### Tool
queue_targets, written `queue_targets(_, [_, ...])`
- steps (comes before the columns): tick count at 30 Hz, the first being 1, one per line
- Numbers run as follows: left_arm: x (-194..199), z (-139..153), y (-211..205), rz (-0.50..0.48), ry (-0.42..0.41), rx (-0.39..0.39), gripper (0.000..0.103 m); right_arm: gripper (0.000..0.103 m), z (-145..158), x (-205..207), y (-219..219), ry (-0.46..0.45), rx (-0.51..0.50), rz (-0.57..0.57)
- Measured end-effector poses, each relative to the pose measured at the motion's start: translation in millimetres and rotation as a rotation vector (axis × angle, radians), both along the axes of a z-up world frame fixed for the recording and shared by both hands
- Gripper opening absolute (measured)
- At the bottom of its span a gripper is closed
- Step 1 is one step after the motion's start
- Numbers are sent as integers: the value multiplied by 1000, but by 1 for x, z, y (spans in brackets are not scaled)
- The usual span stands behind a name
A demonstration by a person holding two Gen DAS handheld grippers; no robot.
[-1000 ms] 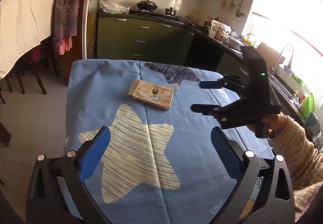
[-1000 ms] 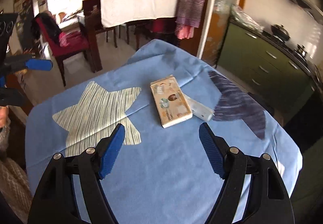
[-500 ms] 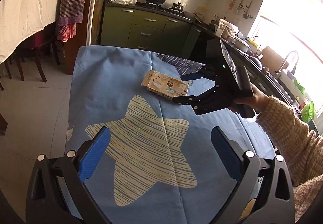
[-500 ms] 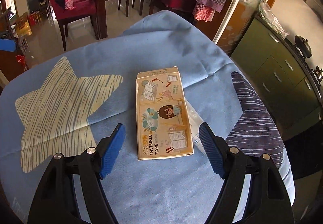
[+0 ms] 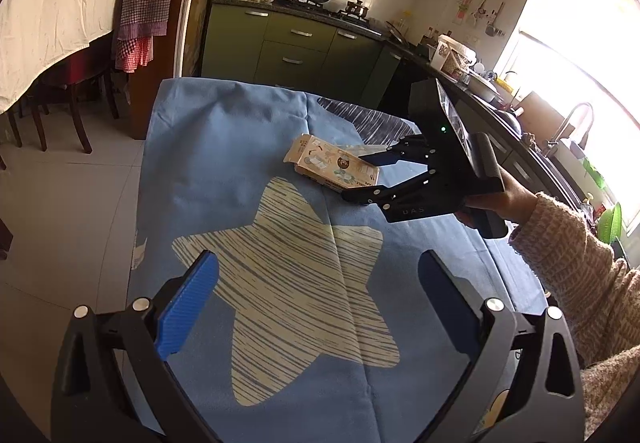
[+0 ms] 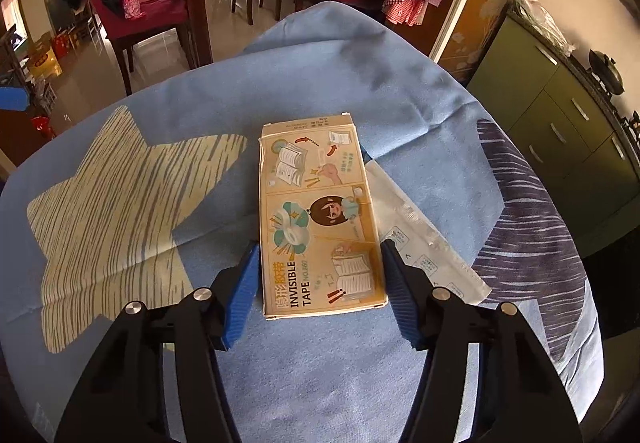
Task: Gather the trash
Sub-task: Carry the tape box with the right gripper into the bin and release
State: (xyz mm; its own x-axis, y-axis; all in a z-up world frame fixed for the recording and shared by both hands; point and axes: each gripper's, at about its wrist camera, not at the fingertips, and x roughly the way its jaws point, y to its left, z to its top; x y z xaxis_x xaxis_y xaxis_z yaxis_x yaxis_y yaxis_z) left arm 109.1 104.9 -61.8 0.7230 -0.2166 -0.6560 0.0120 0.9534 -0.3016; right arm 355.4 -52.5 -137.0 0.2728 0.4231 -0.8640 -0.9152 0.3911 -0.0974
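right gripper [image 6: 318,283] straddling the flat tan cardboard invisible-tape box [image 6: 320,219] on the blue star-print tablecloth [image 6: 328,83]

the box's long axis runs straight away from the right gripper, whose blue pads have just been closing and now flank its near end; actual pressing can't be told. the left gripper [image 5: 316,299] hangs wide, empty, well back. a clear plastic wrapper [image 6: 424,243] lies beside it.

The right tongs [image 6: 318,285], held by a hand [image 5: 506,199] in a knitted sleeve [image 5: 576,263] at the right of the left wrist view, point steeply down. Their jaws have just been closing, a box between the blue pads [image 6: 242,299]. The left tongs [image 5: 316,307] stand wide apart, empty, low in frame.
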Motion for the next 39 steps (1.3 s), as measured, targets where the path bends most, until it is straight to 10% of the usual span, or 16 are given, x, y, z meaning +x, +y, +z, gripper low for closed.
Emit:
queue_targets(10, [-8, 10, -13, -25, -30, 6, 95, 58, 35, -47, -80, 100, 163, -147])
queue_targets(19, [-13, 18, -49, -116, -58, 11, 95, 58, 70, -104, -262, 13, 260, -524])
queue_targets(29, [-8, 22, -96, -200, -62, 29, 95, 59, 25, -130, -470, 9, 100, -1063])
queue_targets(39, [7, 18, -112, -261, -14, 61, 96, 67, -6, -146, -526, -1, 124, -1239])
